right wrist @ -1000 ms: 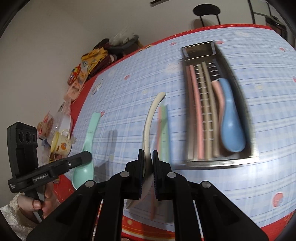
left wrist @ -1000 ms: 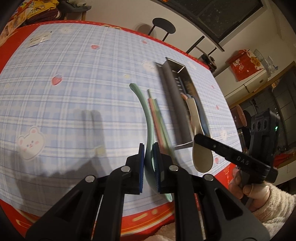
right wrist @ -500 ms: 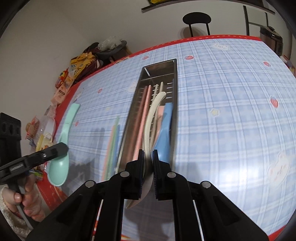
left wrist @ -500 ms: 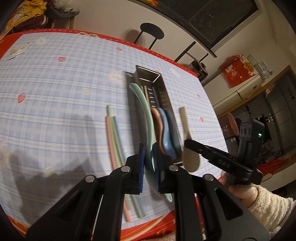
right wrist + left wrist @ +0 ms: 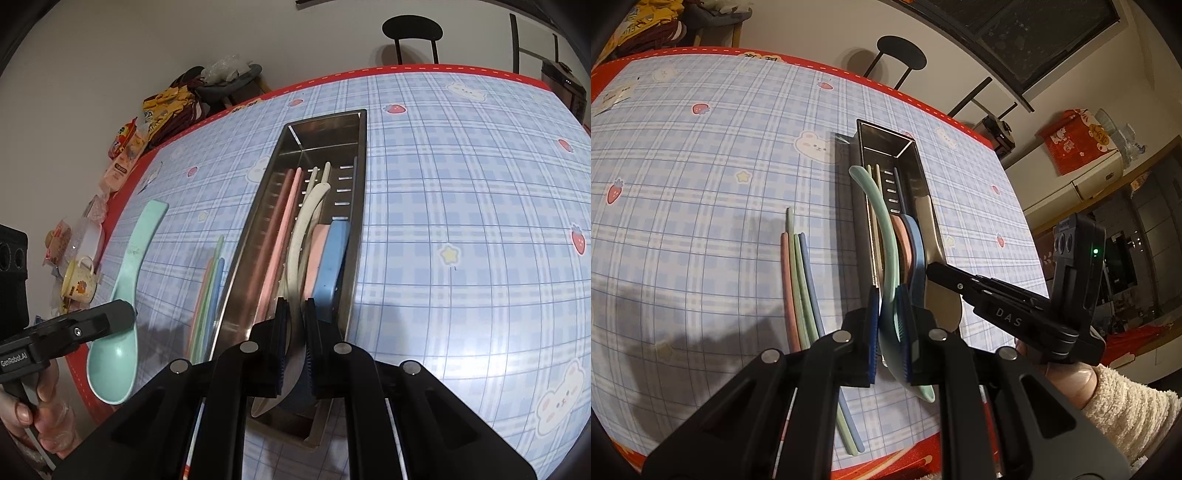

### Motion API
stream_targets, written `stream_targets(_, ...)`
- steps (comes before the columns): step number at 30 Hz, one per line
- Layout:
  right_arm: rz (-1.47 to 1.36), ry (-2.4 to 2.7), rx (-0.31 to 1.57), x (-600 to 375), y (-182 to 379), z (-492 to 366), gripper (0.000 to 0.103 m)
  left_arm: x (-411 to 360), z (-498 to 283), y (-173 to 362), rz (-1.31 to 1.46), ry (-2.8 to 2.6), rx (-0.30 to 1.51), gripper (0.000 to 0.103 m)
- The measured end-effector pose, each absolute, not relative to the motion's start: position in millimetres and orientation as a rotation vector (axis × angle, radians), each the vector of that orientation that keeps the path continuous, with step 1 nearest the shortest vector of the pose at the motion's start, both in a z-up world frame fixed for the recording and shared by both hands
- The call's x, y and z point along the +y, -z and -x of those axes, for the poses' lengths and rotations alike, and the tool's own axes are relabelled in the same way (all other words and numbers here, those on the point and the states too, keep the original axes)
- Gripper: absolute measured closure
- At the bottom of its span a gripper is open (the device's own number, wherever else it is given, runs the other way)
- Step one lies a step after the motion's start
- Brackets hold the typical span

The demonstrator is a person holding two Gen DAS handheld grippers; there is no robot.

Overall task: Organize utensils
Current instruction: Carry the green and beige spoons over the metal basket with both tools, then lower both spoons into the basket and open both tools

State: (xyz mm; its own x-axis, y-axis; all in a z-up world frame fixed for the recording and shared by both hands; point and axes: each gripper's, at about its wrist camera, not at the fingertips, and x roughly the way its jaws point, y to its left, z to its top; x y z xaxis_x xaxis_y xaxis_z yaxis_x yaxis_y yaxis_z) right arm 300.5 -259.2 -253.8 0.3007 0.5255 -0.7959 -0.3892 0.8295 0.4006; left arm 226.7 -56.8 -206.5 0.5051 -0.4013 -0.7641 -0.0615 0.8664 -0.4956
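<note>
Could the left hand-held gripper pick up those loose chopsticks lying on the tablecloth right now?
Probably not yet: the left hand-held gripper is shut on the mint green spoon. The chopsticks lie uncovered beside the metal tray.

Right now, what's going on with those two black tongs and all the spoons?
A person is tidying utensils into a metal tray on the checked tablecloth. The left gripper is shut on a mint green spoon; the right gripper is shut on a cream spoon held over the tray, which already holds chopsticks and spoons. More chopsticks lie beside it.
</note>
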Motion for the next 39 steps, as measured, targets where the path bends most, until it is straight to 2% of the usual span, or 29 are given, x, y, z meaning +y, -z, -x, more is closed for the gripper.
stream_targets(7,-0.131,-0.603,1.091,-263.1,250.4,-301.7,0.091,-56.9,-238.1,211.2,0.506,0.231,1.055,0.09)
stream_targets(10,-0.123,-0.583,1.048,-270.3,239.4,-296.4,0.081,-61.7,-243.8,214.2,0.514,0.253,1.068,0.09)
stream_targets(12,-0.146,-0.557,1.033,-279.3,234.2,-294.1,0.07,-67.4,-250.7,218.0,0.521,0.278,1.079,0.09)
stream_targets(15,-0.174,-0.518,1.027,-290.8,231.9,-293.2,0.058,-81.0,-263.8,225.5,0.526,0.316,1.096,0.09)
stream_targets(18,-0.194,-0.483,1.03,-301.4,232.1,-293.2,0.051,-95.6,-279.3,235.0,0.535,0.344,1.111,0.09)
stream_targets(25,-0.221,-0.425,1.048,-321.3,236.2,-287.6,0.049,-121.8,-309.2,256.0,0.524,0.337,1.142,0.089)
stream_targets(26,-0.222,-0.42,1.048,-323.3,235.9,-287.0,0.048,-123.7,-311.8,257.4,0.505,0.324,1.15,0.087)
stream_targets(27,-0.223,-0.418,1.047,-324.9,235.9,-286.1,0.046,-126.1,-314.1,258.5,0.462,0.294,1.163,0.081)
stream_targets(28,-0.227,-0.414,1.046,-327.1,235.0,-285.0,0.045,-126.7,-314.6,258.4,0.448,0.285,1.166,0.066)
stream_targets(29,-0.23,-0.411,1.045,-327.5,233.8,-284.5,0.043,-124.1,-312.8,255.5,0.454,0.289,1.153,0.059)
stream_targets(31,-0.237,-0.407,1.043,-328.9,231.7,-282.2,0.038,-117.8,-308.8,249.6,0.465,0.293,1.131,0.056)
stream_targets(33,-0.239,-0.404,1.043,-327.8,230.4,-279.9,0.029,-108.8,-302.7,240.3,0.449,0.275,1.107,0.05)
stream_targets(34,-0.235,-0.399,1.046,-325.5,230.2,-278.2,0.028,-104.6,-299.4,236.6,0.442,0.266,1.096,0.045)
stream_targets(36,-0.225,-0.389,1.055,-320.3,230.9,-274.3,0.016,-91.8,-289.9,228.3,0.429,0.24,1.075,0.039)
stream_targets(38,-0.222,-0.382,1.056,-315.1,231.0,-269.5,0.013,-77.6,-278.2,223.9,0.408,0.208,1.067,0.022)
stream_targets(39,-0.222,-0.385,1.06,-311.6,231.5,-266.8,0.011,-72.4,-272.2,222.2,0.395,0.193,1.061,0.02)
